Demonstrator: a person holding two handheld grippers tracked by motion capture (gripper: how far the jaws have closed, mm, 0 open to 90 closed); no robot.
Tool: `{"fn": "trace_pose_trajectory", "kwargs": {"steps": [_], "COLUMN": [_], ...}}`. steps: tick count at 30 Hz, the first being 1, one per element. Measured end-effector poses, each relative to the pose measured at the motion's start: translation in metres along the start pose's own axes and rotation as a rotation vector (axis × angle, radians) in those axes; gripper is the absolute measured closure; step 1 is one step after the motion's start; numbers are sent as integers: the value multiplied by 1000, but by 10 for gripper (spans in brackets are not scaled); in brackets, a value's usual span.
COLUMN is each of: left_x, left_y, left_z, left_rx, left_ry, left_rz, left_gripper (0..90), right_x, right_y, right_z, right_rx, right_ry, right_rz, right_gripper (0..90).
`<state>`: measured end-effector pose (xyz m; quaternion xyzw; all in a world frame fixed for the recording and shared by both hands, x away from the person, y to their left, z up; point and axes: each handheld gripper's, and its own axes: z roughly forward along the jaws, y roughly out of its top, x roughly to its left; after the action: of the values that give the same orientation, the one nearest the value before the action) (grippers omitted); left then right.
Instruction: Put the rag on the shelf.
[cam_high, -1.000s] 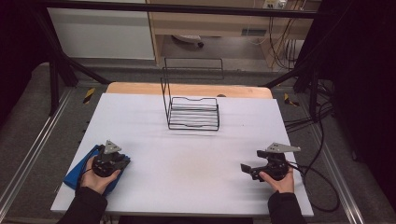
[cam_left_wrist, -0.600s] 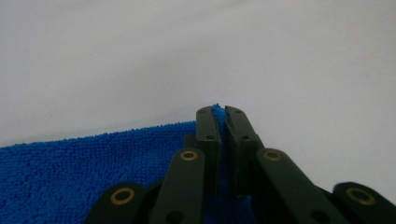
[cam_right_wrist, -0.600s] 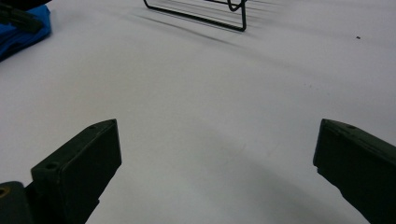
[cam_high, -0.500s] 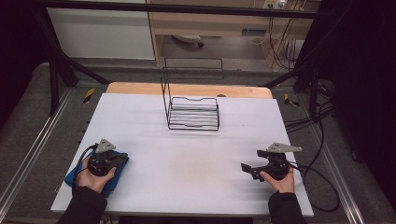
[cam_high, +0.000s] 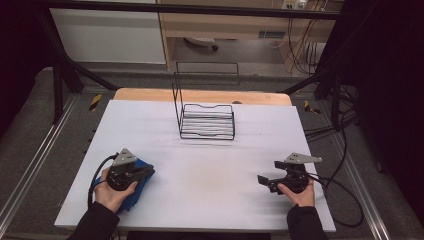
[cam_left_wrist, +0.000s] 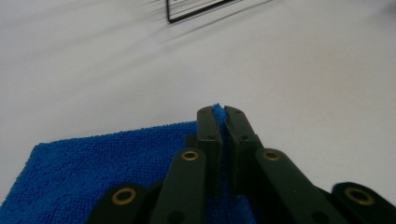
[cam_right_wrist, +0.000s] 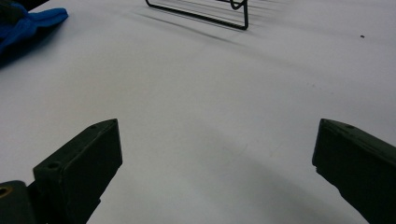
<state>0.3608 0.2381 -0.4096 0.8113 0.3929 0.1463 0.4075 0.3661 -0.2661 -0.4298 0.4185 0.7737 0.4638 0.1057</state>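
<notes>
Nearest me on the left, my left gripper (cam_high: 145, 171) has its jaws pressed together on a corner of the blue cloth (cam_high: 134, 192); in the left gripper view a tuft of that cloth (cam_left_wrist: 217, 110) pokes out between the black tips, and the rest of it lies flat on the white table (cam_high: 210, 165) under and behind the gripper (cam_left_wrist: 223, 122). Those jaws have just been closing, with the cloth between them. On the right, my right gripper (cam_high: 262, 179) sits low at the table's near right corner, its jaws spread wide with only bare table between them (cam_right_wrist: 217, 149). Farther off, near the table's far edge, stands a black wire rack (cam_high: 206, 120), well apart from both grippers.
</notes>
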Motion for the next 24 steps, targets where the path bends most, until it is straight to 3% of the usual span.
{"fn": "trace_pose_trajectory", "kwargs": {"steps": [5, 15, 24], "left_x": [-18, -42, -67], "left_y": [9, 29, 40], "left_z": [11, 40, 71], "left_rx": [12, 29, 51], "left_ry": [-15, -35, -80], "left_rz": [33, 47, 69], "left_gripper": [855, 855, 854], "right_x": [0, 0, 0], "right_y": [0, 0, 0], "right_z": [0, 0, 0], "right_rx": [-3, 1, -3], "right_ry": [-2, -3, -5], "right_rz": [4, 0, 0], "right_gripper": [21, 22, 23]}}
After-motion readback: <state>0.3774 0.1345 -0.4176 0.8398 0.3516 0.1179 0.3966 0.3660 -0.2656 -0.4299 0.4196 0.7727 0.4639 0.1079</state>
